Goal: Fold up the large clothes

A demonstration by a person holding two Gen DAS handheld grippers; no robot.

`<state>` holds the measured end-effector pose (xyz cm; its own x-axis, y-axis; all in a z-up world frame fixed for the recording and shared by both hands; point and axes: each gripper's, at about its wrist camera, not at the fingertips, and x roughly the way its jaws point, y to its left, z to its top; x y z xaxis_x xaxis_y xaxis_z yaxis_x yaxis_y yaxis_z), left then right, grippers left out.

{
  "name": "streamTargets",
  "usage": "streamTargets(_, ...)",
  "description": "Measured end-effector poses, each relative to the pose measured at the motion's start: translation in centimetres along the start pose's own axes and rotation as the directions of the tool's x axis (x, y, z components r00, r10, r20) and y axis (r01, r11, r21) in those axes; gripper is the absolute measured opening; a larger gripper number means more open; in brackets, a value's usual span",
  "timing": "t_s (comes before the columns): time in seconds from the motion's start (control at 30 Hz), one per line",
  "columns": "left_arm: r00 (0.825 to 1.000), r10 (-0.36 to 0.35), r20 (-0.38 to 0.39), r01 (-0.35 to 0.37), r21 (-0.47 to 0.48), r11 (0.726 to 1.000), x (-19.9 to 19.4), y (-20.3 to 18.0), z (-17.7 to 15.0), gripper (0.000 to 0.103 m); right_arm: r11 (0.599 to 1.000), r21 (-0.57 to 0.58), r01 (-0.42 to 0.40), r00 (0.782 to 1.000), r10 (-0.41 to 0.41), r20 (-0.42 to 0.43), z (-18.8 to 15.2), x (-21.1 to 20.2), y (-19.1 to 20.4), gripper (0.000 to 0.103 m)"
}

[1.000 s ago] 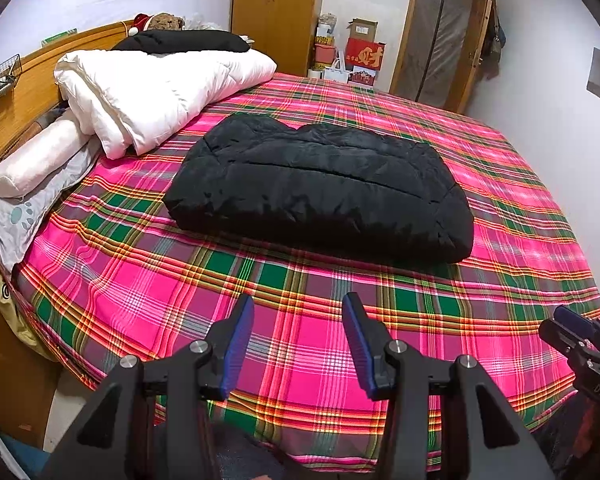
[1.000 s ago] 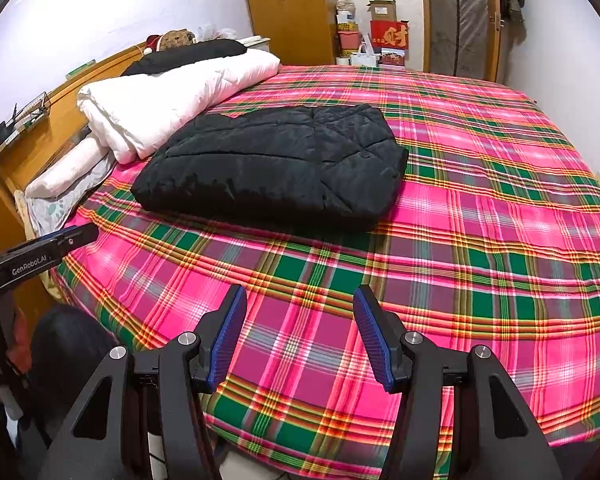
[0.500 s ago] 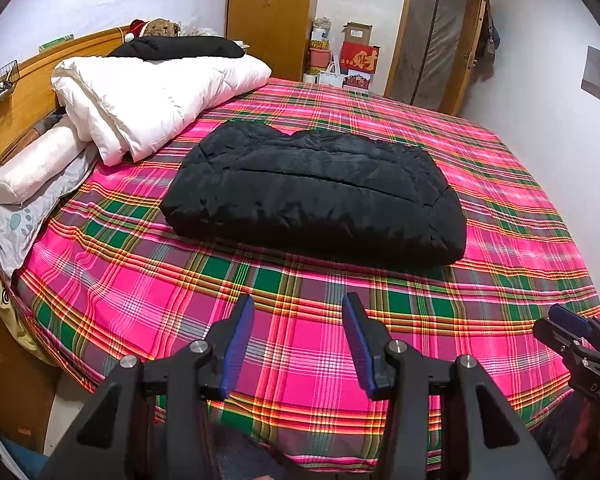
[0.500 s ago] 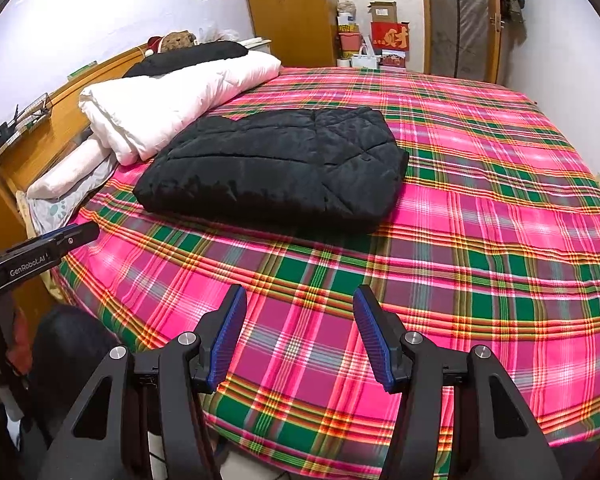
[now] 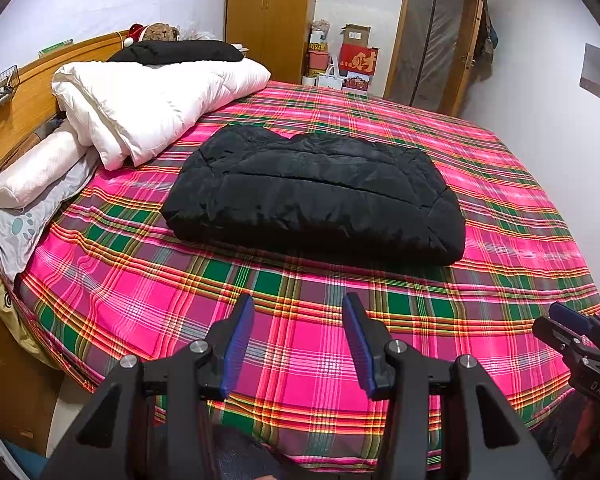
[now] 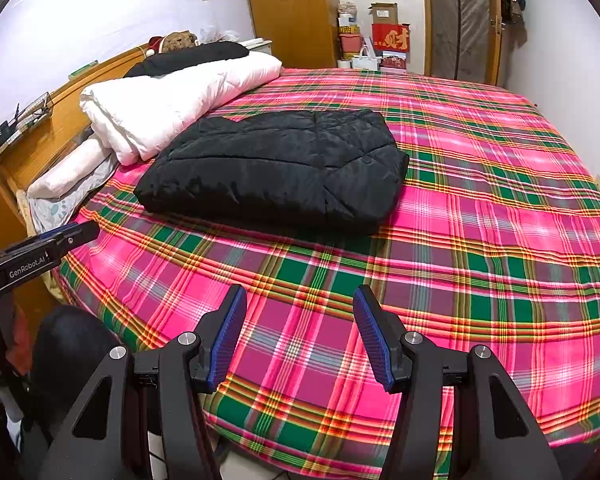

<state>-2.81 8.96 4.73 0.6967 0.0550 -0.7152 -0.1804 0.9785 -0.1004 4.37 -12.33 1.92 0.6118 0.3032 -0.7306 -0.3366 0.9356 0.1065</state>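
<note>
A black padded jacket (image 5: 316,192) (image 6: 276,168) lies folded into a flat rectangle in the middle of the pink and green plaid bed (image 5: 300,340) (image 6: 480,240). My left gripper (image 5: 298,312) hovers over the near edge of the bed, well short of the jacket, open with nothing between its blue pads. My right gripper (image 6: 300,300) hangs over the near edge further right, also open and holding nothing. Each gripper shows at the side of the other's view: the right one (image 5: 572,332), the left one (image 6: 40,252).
A folded white duvet (image 5: 152,100) with a black garment (image 5: 180,50) on top lies along the wooden headboard (image 5: 16,108), beside pillows (image 5: 32,172). A wardrobe (image 5: 268,16), boxes (image 5: 356,60) and a door (image 5: 436,40) stand behind the bed. A wall (image 5: 560,92) is on the right.
</note>
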Motion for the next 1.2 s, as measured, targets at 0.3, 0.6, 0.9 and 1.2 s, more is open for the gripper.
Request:
streamTargets(0.3, 1.000, 0.004, 0.002, -0.004, -0.007, 1.000, -0.19, 0.05, 0.11, 0.048, 1.000, -0.006, 0.000, 1.000, 0.000, 0.002, 0.10, -0.05, 0.01, 0.056)
streamTargets(0.6, 1.000, -0.004, -0.002, 0.004, -0.019, 1.000, -0.36, 0.29, 0.16, 0.048, 1.000, -0.011, 0.000, 1.000, 0.000, 0.005, 0.22, -0.22, 0.08, 0.056)
streamTargets(0.9, 1.000, -0.002, -0.012, 0.002, -0.020, 1.000, -0.18, 0.22, 0.03, 0.048, 1.000, -0.012, 0.002, 1.000, -0.002, 0.005, 0.23, -0.27, 0.17, 0.056)
streamTargets(1.2, 1.000, 0.002, -0.019, -0.002, -0.021, 1.000, -0.07, 0.22, -0.20, 0.048, 1.000, -0.012, 0.001, 1.000, -0.001, 0.004, 0.21, -0.29, 0.14, 0.056)
